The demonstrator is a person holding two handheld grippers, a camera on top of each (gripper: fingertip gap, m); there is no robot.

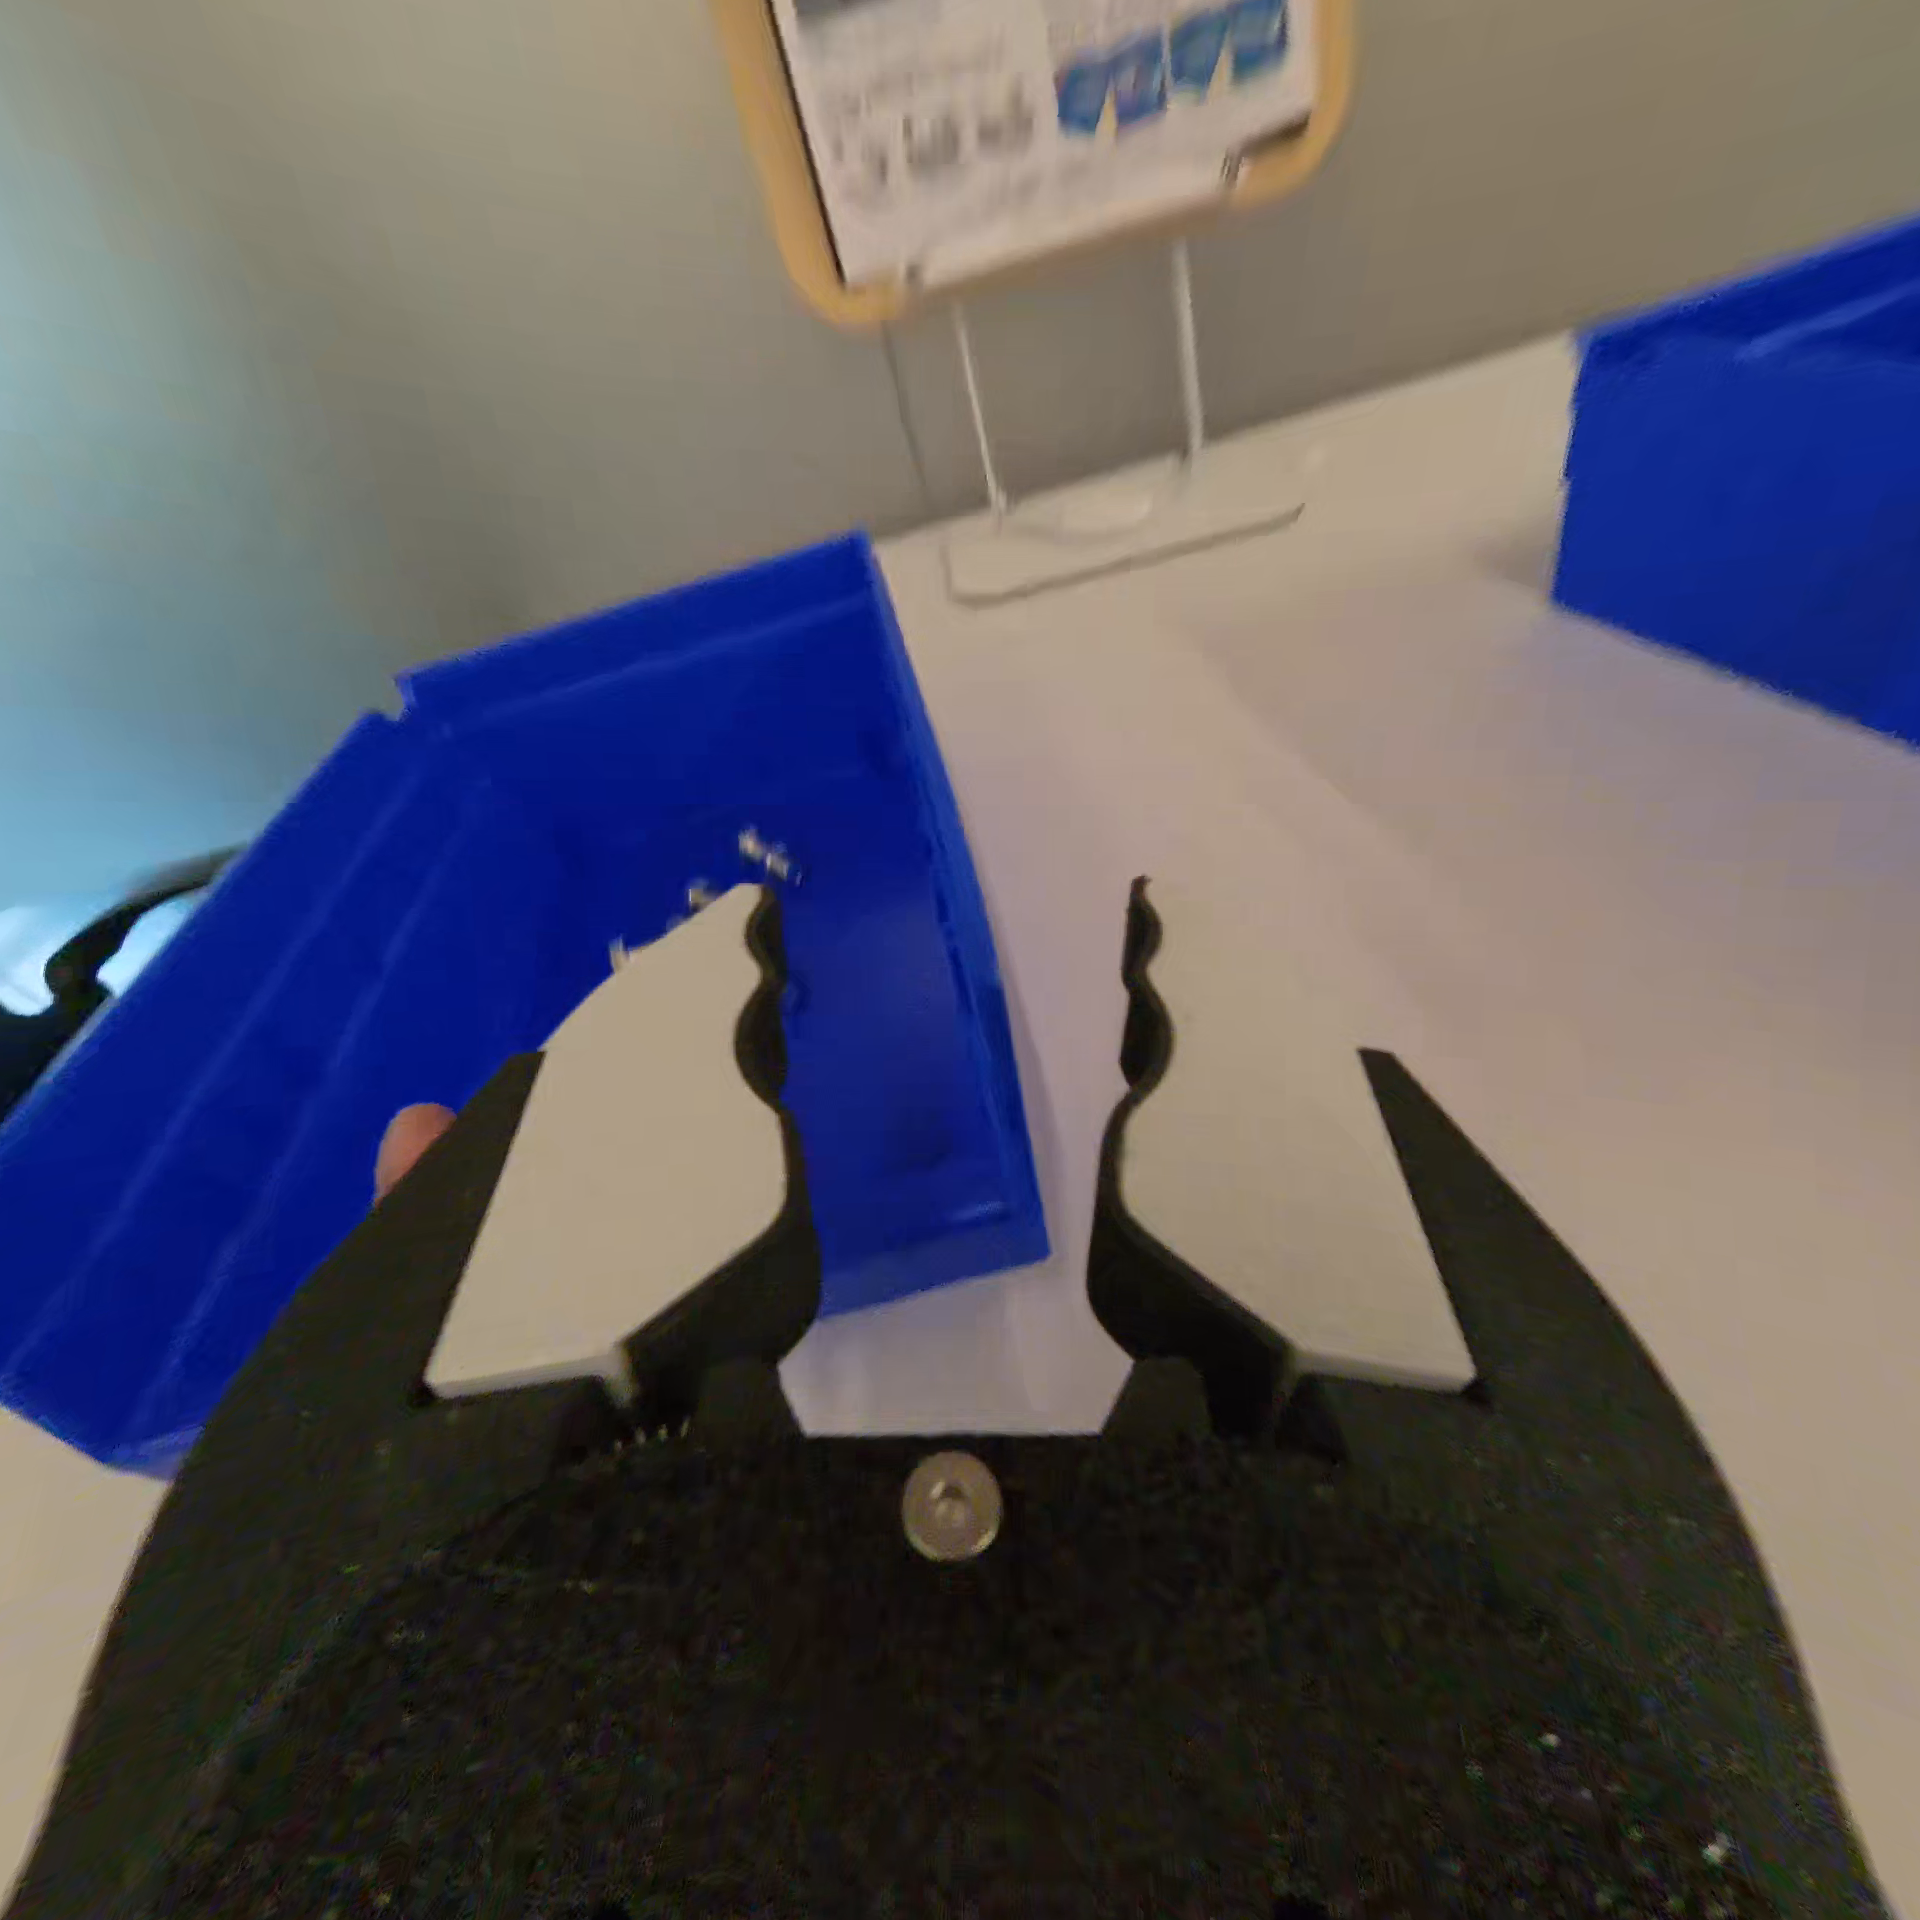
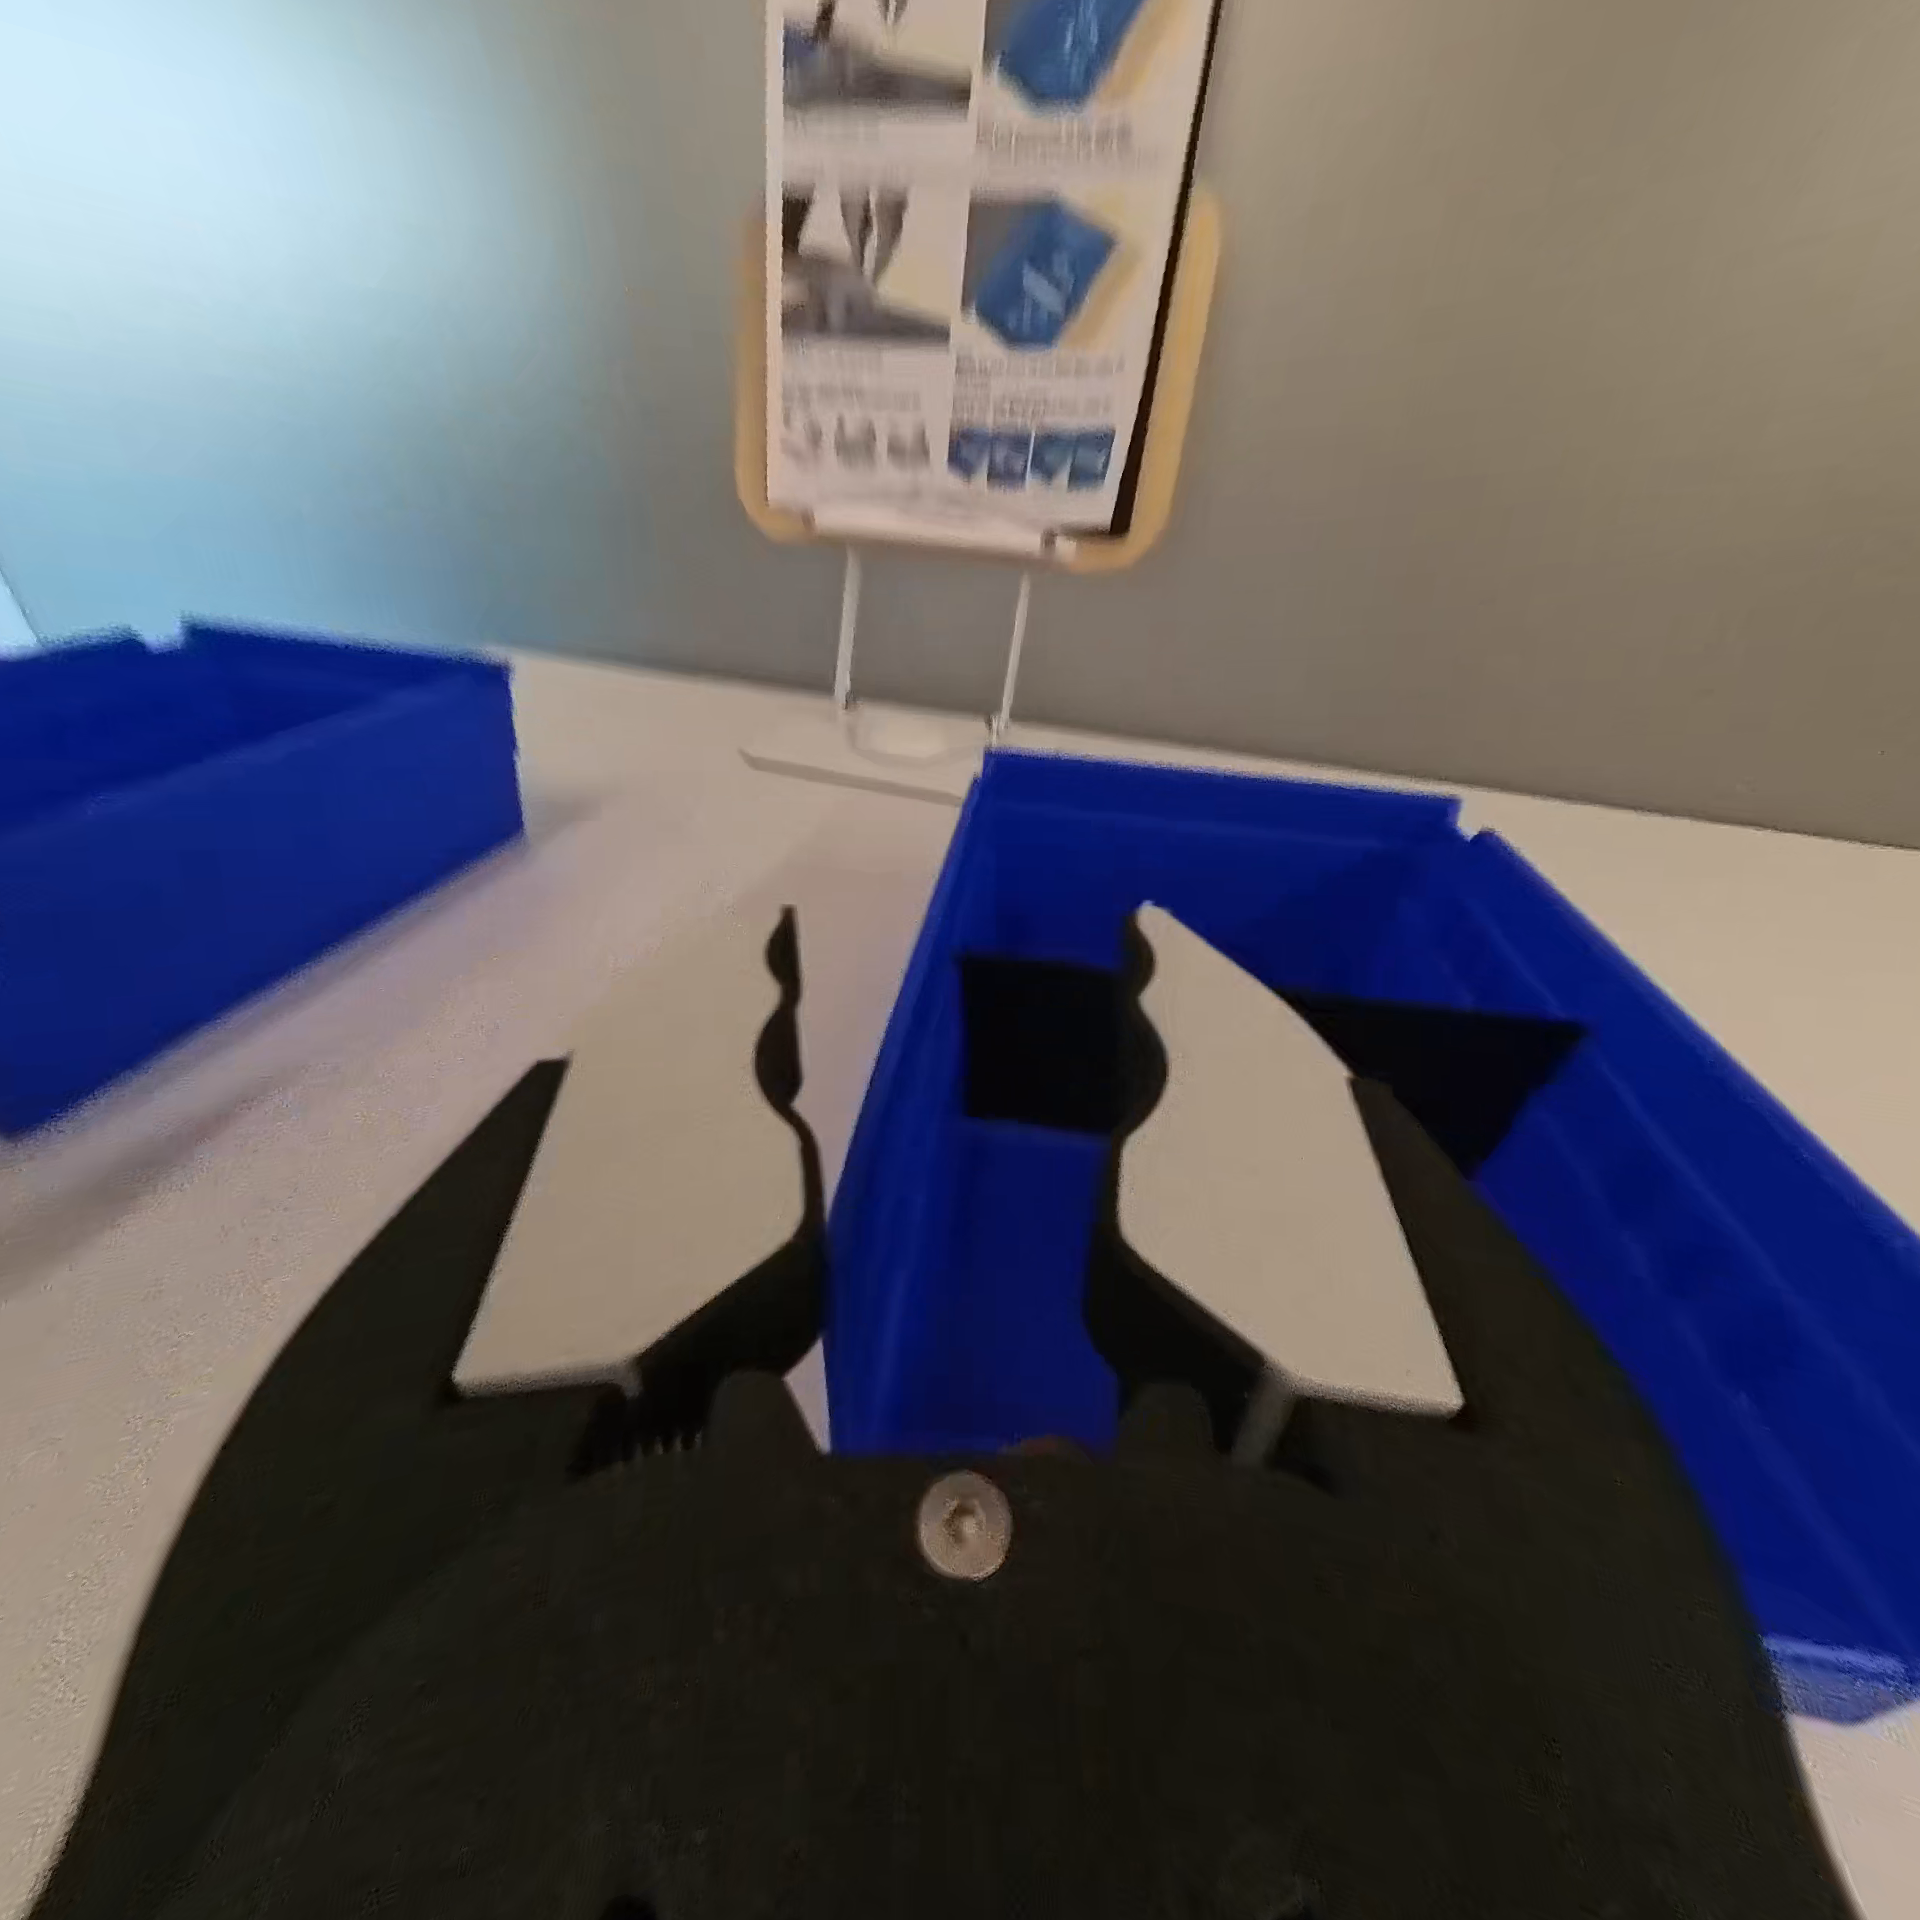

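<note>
My left gripper is open and holds nothing. It straddles the right wall of a blue bin, one finger over the bin's inside and one over the white table, with no pad touching the wall. Small metal screws lie in that bin by the left fingertip. My right gripper is open and holds nothing. It straddles the left wall of a second blue bin. A black divider stands across that bin. The views are blurred by motion.
A sign card on a wire stand stands at the back by the grey wall, and shows in the right wrist view. Each view shows the other bin to the side. A person's fingertip shows behind my left gripper.
</note>
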